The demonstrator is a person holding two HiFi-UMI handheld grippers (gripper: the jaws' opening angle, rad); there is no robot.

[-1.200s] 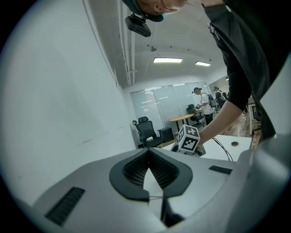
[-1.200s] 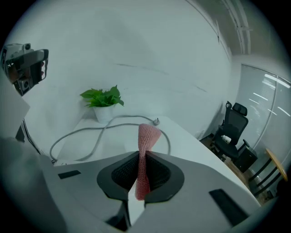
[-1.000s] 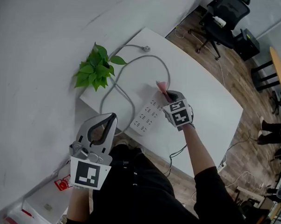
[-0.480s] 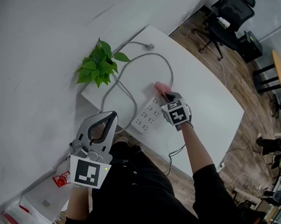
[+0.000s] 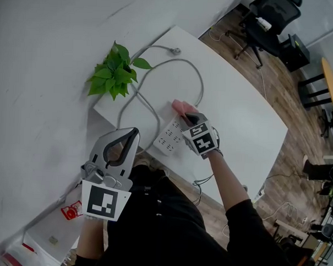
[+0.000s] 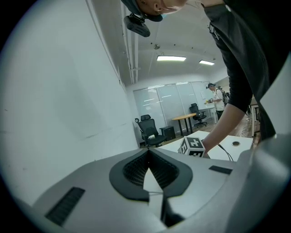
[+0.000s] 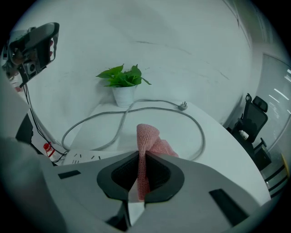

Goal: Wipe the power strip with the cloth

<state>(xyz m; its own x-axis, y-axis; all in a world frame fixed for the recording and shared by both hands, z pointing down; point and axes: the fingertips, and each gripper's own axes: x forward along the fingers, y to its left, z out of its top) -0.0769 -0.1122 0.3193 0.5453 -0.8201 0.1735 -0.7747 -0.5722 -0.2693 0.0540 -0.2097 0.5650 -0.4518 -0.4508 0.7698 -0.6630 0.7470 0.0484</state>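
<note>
The white power strip (image 5: 167, 138) lies near the front edge of the white table (image 5: 239, 113), and its grey cable (image 5: 197, 76) loops toward the plug (image 5: 174, 50). My right gripper (image 5: 185, 115) is shut on a pink cloth (image 5: 177, 106) at the strip's far end. In the right gripper view the cloth (image 7: 148, 139) stands up between the jaws of the right gripper (image 7: 142, 157), with the strip (image 7: 84, 157) low on the left. My left gripper (image 5: 131, 141) is held off the table near the person's body. Its jaws (image 6: 148, 154) are shut with nothing between them.
A small potted green plant (image 5: 112, 72) stands at the table's left corner by the white wall. Office chairs (image 5: 268, 21) and a wooden floor lie beyond the table. Red-marked items (image 5: 70, 212) sit low on the left.
My right gripper has carried the cloth leftward over the strip's far end. The left gripper has stayed in place.
</note>
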